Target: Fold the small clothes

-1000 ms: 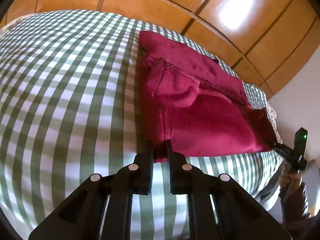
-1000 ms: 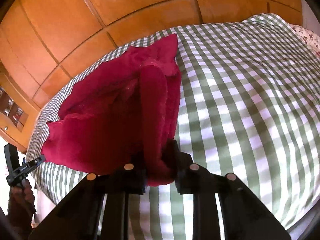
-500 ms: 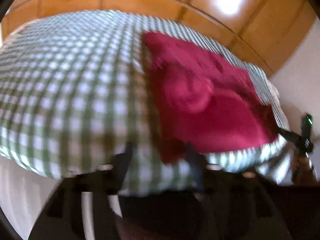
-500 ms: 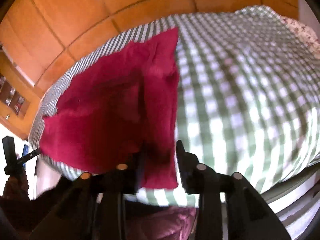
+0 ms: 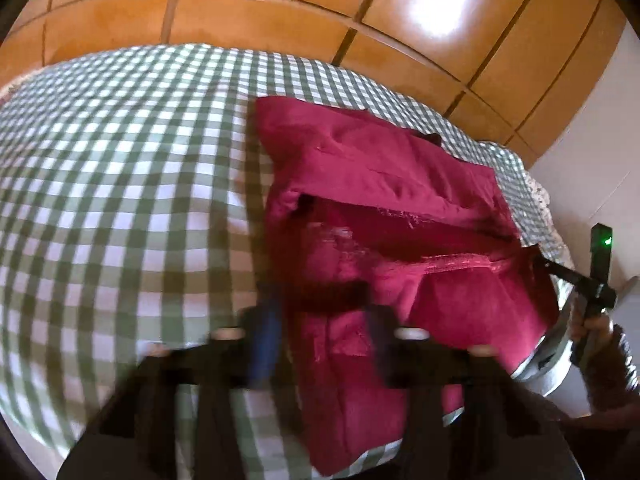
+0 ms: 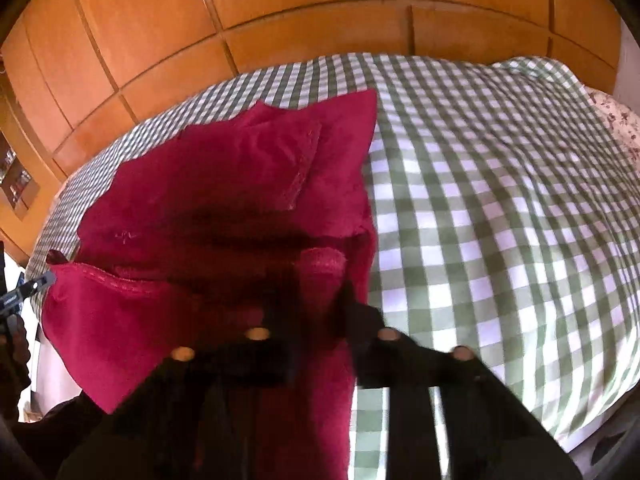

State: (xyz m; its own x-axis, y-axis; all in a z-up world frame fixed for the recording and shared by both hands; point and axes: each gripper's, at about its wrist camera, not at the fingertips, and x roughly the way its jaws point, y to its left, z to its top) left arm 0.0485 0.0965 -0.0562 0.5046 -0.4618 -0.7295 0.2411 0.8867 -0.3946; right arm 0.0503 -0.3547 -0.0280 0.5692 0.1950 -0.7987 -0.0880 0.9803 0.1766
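A dark red garment (image 5: 380, 176) lies partly folded on the green-and-white checked bed cover (image 5: 120, 200). My left gripper (image 5: 322, 312) is at the garment's near left corner; its jaws are closing with red cloth bunched between them, and the hem is lifted. In the right wrist view the garment (image 6: 224, 184) fills the left half. There my right gripper (image 6: 318, 300) has its jaws closing on a raised fold of the near right corner. The near hem stretches taut between the two grippers, above the layer underneath. The right gripper's tip (image 5: 540, 262) also shows at the garment's far corner.
Glossy wooden wardrobe panels (image 5: 280, 16) stand behind the bed. A person's hand (image 5: 600, 332) holds the right gripper's handle beyond the bed's edge. A floral pillow (image 6: 616, 116) lies at the far right of the checked cover (image 6: 500, 220).
Both grippers let go, drew back toward the near hem with jaws wide, then closed on it again. The near edge is now lifted off the bed between them.
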